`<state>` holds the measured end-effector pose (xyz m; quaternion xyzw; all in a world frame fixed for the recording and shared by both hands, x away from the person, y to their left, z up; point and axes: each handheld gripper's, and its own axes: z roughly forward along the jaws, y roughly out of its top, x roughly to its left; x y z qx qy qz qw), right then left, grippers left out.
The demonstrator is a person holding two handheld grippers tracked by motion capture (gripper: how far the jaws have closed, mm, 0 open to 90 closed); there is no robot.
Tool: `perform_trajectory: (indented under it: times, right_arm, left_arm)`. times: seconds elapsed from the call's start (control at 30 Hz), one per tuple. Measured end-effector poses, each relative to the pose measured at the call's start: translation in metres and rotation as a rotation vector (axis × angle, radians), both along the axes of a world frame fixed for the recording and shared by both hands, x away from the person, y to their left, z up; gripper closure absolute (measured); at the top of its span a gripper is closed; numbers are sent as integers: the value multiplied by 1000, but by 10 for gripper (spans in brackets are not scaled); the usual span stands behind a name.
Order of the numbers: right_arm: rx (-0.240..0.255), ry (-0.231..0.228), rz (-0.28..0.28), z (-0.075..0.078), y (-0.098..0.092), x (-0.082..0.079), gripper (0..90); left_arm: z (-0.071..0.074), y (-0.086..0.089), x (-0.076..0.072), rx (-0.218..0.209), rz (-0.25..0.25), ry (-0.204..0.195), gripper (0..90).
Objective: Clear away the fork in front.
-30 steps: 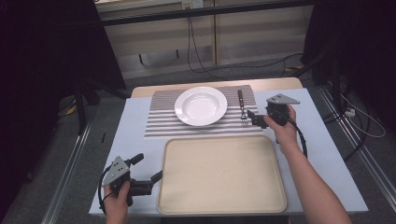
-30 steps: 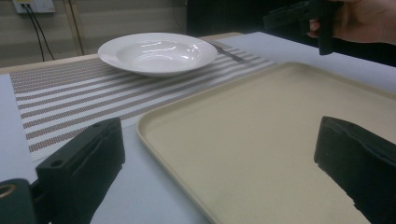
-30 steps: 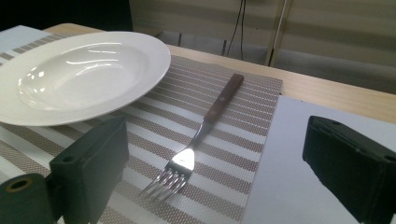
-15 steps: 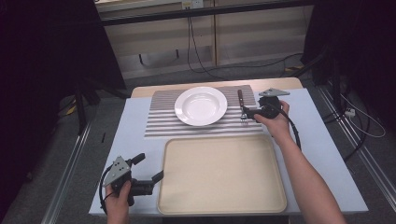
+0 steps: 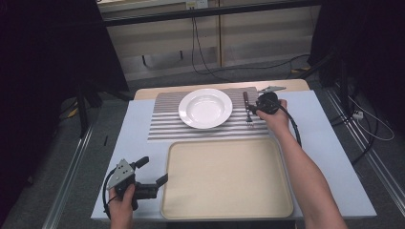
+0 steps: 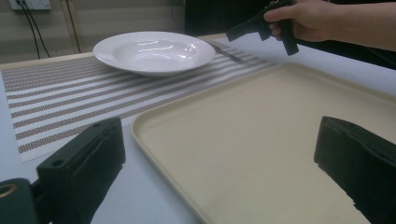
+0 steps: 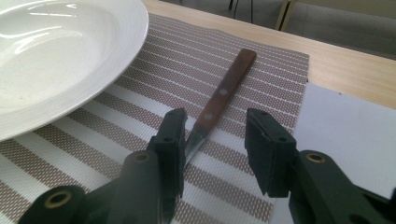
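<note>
A fork (image 5: 247,106) with a riveted wooden handle (image 7: 224,88) lies on the striped placemat (image 5: 167,126), just right of the white plate (image 5: 205,108). My right gripper (image 5: 253,110) is low over the fork. Its jaws have just been closing and now straddle the metal neck (image 7: 212,140). The fork sits close to the left pad, with a gap still showing on the other side. My left gripper (image 5: 154,170) rests open at the front left of the beige tray (image 5: 227,179), one jaw outside the tray's rim (image 6: 219,154) and one over it.
The plate (image 7: 56,56) sits close to the left of the fork. Bare wooden table edge (image 7: 345,84) runs beyond the placemat. The white table cover (image 5: 329,143) stretches to the right of the tray. Cables hang behind the table.
The right hand has moved left and slightly down onto the fork, and its jaws have narrowed around the fork's neck. The left hand and gripper have stayed put.
</note>
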<state>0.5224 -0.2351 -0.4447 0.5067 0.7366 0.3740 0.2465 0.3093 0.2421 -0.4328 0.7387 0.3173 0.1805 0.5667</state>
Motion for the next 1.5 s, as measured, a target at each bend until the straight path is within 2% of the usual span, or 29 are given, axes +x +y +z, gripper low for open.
perform_trajectory:
  times: [0.13,0.23,0.3,0.37,0.47,0.5,0.53,0.57,0.63,0.7,0.77,0.87,0.9,0.93,1.03,1.07,1.1,1.13,1.17,1.2,1.27,1.3,1.37,1.5]
  right_arm:
    - [-25,29,8,-5,4,13,593]
    - [-20,40,6,-9,7,18,599]
    - [-52,62,-7,-15,13,25,573]
    - [-56,64,-11,-17,15,27,566]
    - [-9,72,-33,-25,14,34,605]
    - [-9,72,-33,-25,14,34,605]
    - [-4,83,-42,-24,14,38,672]
    - [-4,83,-42,-24,14,38,672]
    - [-10,111,-51,-21,14,41,766]
    - [-7,119,-55,-21,14,40,777]
    - [-14,126,-37,-20,13,38,781]
    - [-55,153,19,-15,9,28,783]
    - [-55,153,19,-15,9,28,783]
    - [-49,154,35,-15,5,19,783]
    - [-49,153,56,-15,1,9,782]
    - [-53,158,75,-14,-2,-1,783]
    - [-53,158,75,-14,-2,-1,783]
    - [-58,161,89,-13,-5,-10,782]
    - [-58,161,89,-13,-5,-10,782]
    - [-80,167,106,-12,-7,-20,783]
    - [-86,172,107,-11,-7,-24,783]
    - [-98,188,128,-9,-8,-32,782]
    - [-118,198,134,-8,-8,-38,782]
    - [-122,212,141,-6,-8,-45,780]
  left_arm:
    - [0,-1,1,2,-1,1,22]
    - [-1,-1,2,10,-8,2,22]
    - [-1,-1,3,6,-7,4,22]
    - [-2,-1,3,0,0,9,22]
    - [-2,0,2,0,5,8,22]
    - [-2,0,2,0,5,8,23]
    - [-1,1,1,-6,10,4,22]
    - [-1,1,1,-6,10,4,22]
    - [0,2,0,-5,19,5,22]
    - [0,3,1,-9,20,3,22]
    - [-1,3,1,-5,16,2,22]
    - [-2,2,0,-15,-4,15,23]
    - [-3,2,0,-14,-11,16,23]
    - [-2,2,0,-5,-12,10,24]
    - [-1,4,-3,-18,-10,7,25]
    - [0,5,-5,-30,2,4,24]
    - [0,5,-5,-30,2,4,24]
    - [1,6,-7,-40,4,-2,24]
    - [1,6,-7,-40,4,-2,24]
    - [2,6,-8,-39,6,-2,24]
    - [3,6,-8,-39,5,-5,24]
    - [4,6,-9,-43,8,-7,24]
    - [5,5,-9,-40,0,-16,24]
    - [5,3,-9,-35,-4,-15,24]
